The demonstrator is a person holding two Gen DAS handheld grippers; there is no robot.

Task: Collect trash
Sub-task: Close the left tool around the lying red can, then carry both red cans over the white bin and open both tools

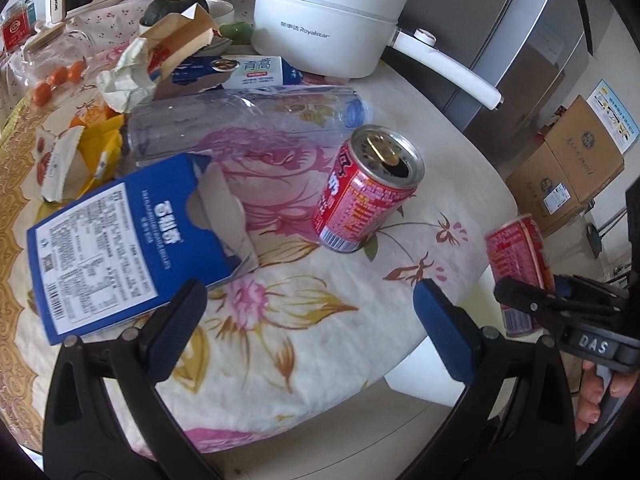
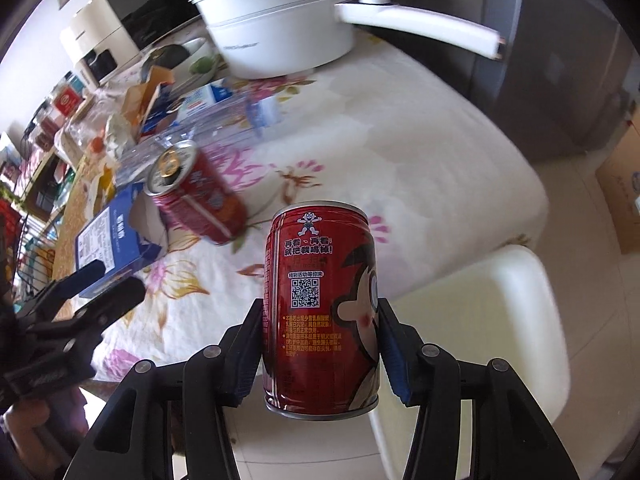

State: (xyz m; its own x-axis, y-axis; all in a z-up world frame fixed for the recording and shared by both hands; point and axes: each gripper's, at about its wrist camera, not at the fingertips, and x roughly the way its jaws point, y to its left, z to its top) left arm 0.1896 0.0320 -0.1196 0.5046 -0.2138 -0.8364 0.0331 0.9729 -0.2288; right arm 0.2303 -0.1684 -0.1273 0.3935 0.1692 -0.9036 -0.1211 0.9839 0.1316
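Observation:
My right gripper (image 2: 320,344) is shut on a red drink can (image 2: 322,312), held upright beyond the table's near edge, above a white stool (image 2: 500,320). The held can also shows in the left wrist view (image 1: 518,268). A second red can (image 1: 366,190) stands opened on the floral tablecloth (image 1: 320,320), ahead of my open, empty left gripper (image 1: 310,328). A blue carton (image 1: 120,248) lies by the left finger. A clear plastic bottle (image 1: 248,120) lies on its side behind the can. Crumpled paper (image 1: 124,80) and a torn paper bag (image 1: 180,40) lie further back.
A white Royalstar electric pot (image 1: 324,20) with a long handle stands at the table's back. A blue-white box (image 1: 240,74), small tomatoes (image 1: 56,80), a squash (image 1: 172,6) and jars crowd the back left. Cardboard boxes (image 1: 568,172) sit on the floor at right beside a grey fridge (image 1: 520,40).

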